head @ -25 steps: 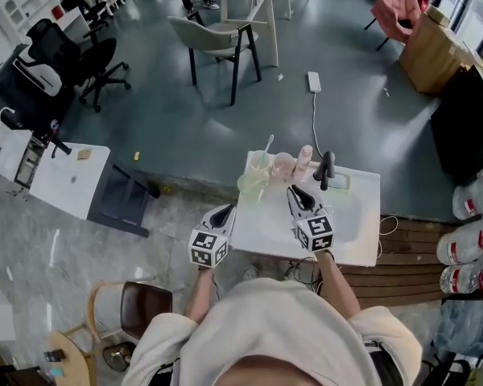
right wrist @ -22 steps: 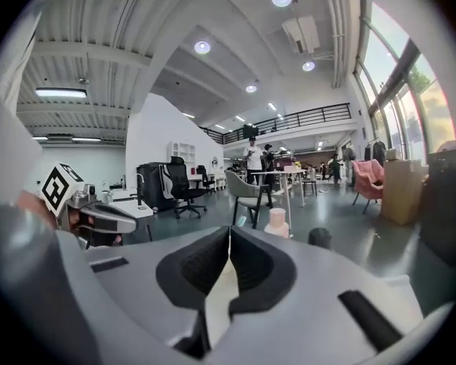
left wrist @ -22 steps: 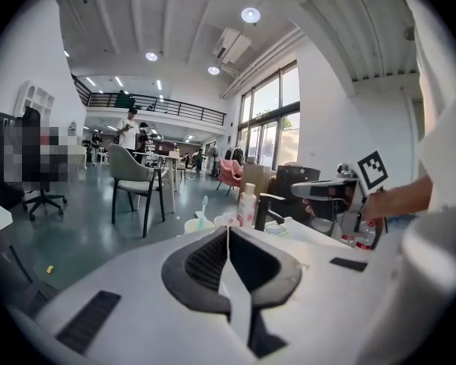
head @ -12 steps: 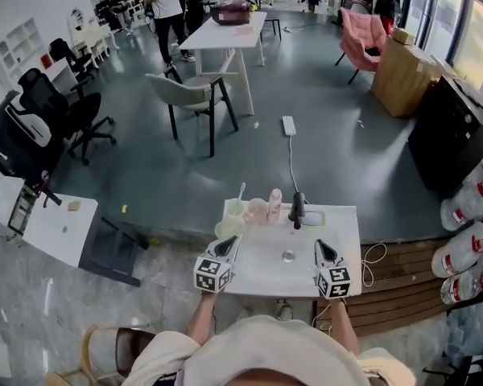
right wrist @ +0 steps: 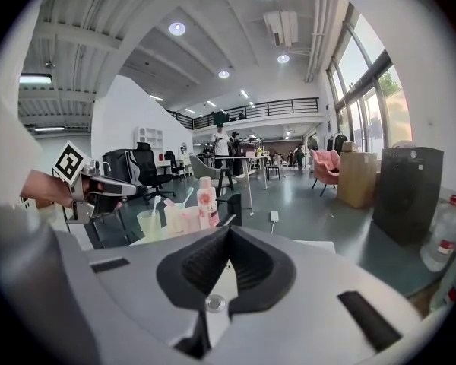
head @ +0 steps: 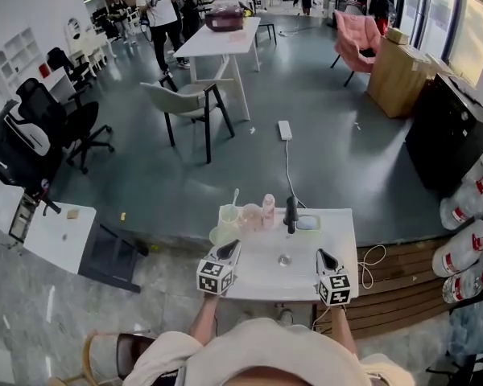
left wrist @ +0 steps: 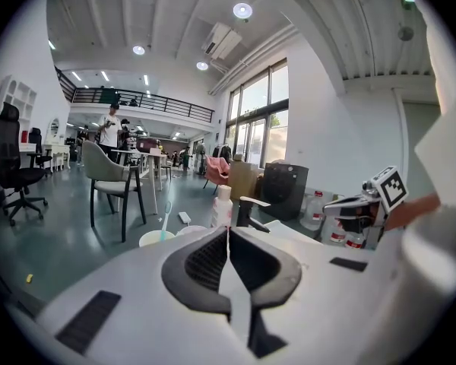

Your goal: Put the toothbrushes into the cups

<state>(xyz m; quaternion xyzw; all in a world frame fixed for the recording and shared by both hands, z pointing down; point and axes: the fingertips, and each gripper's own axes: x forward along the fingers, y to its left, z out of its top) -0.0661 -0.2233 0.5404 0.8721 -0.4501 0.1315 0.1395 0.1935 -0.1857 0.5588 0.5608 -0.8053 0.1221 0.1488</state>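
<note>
Head view: L gripper (head: 230, 247) & R gripper (head: 323, 255) are hovering at near side of white washstand (head: 266, 280), both w/ jaws pressed together, nothing betw. them. Farther back, cups (head: 228, 215) are standing in a row left of faucet (head: 290, 213), pink bottle (head: 268, 210) betw. Toothbrushes (right wrist: 188, 195) are sticking up out of cups.

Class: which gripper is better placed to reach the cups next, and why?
Left, probably: the left gripper is at the basin's left side, in line with the cups at back left; the right gripper is at the opposite side. Both are shut and empty.
</note>
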